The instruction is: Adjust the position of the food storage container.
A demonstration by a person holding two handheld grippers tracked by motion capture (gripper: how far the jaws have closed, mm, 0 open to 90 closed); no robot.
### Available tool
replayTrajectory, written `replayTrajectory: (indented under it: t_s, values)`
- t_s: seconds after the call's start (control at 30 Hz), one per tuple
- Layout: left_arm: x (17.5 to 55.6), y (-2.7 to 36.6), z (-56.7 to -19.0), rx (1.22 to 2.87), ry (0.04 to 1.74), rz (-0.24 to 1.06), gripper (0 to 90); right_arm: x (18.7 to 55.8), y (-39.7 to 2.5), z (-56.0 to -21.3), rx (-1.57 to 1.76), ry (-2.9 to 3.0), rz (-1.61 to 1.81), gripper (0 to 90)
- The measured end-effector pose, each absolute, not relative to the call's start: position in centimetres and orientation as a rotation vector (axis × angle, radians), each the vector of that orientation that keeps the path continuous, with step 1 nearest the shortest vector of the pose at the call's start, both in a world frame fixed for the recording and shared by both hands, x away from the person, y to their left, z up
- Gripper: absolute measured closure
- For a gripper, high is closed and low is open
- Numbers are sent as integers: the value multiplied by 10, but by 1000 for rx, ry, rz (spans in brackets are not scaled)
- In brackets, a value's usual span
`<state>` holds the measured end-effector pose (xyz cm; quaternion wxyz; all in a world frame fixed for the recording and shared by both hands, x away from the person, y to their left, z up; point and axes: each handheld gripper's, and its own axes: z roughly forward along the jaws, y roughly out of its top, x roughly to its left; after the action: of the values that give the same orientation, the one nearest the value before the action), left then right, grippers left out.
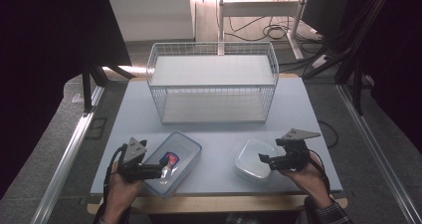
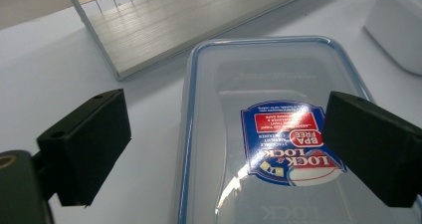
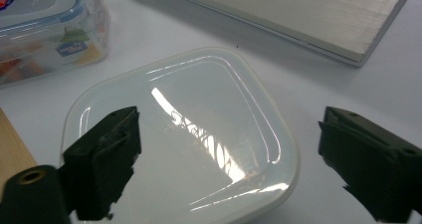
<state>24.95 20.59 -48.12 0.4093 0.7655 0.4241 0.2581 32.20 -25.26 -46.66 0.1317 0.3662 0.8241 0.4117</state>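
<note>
While your left gripper (image 2: 219,149) gapes wide over the clear box (image 2: 268,129), your right gripper (image 3: 229,159) gapes over the smooth white dish (image 3: 199,134); a wire basket (image 1: 213,82) stands behind.

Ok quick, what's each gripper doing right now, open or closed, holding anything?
Left gripper: open, holding nothing, over the labelled container.
Right gripper: open, holding nothing, over the white container.

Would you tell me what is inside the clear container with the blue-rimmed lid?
Through the wall of the clear container, blurred orange and green shapes show, too unclear to name. From above, its lid and label cover the contents.
</note>
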Motion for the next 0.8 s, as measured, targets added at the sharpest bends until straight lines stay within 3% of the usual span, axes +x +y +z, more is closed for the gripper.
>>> replayTrajectory:
  t_s: [0.03, 0.13, 0.17, 0.27, 0.3, 0.37, 0.4, 0.43, 0.5, 0.57, 0.8]
  values:
    - [249, 204, -482, 1942, 1063, 659, 45, 320, -251, -464, 1044, 2399, 1199, 239]
    - [249, 203, -482, 1949, 1059, 670, 42, 317, -250, -461, 1026, 2395, 1206, 315]
    - [249, 202, -482, 1959, 1057, 684, 42, 312, -246, -457, 996, 2392, 1220, 410]
    - [249, 202, -483, 1964, 1062, 698, 41, 308, -242, -455, 956, 2403, 1230, 490]
    - [249, 202, -483, 1961, 1064, 694, 42, 304, -238, -453, 915, 2429, 1228, 599]
    - [249, 202, -482, 1965, 1066, 698, 42, 302, -233, -453, 875, 2458, 1221, 682]
    - [249, 202, -482, 1965, 1066, 698, 42, 302, -233, -453, 875, 2458, 1221, 682]
    - [249, 202, -482, 1961, 1068, 701, 42, 299, -226, -453, 833, 2494, 1230, 764]
    - [249, 202, -482, 1959, 1069, 695, 41, 296, -220, -452, 812, 2506, 1213, 828]
    - [249, 202, -483, 1966, 1071, 696, 41, 294, -213, -453, 771, 2524, 1211, 873]
    - [249, 201, -483, 1973, 1069, 706, 42, 288, -196, -457, 731, 2584, 1218, 891]
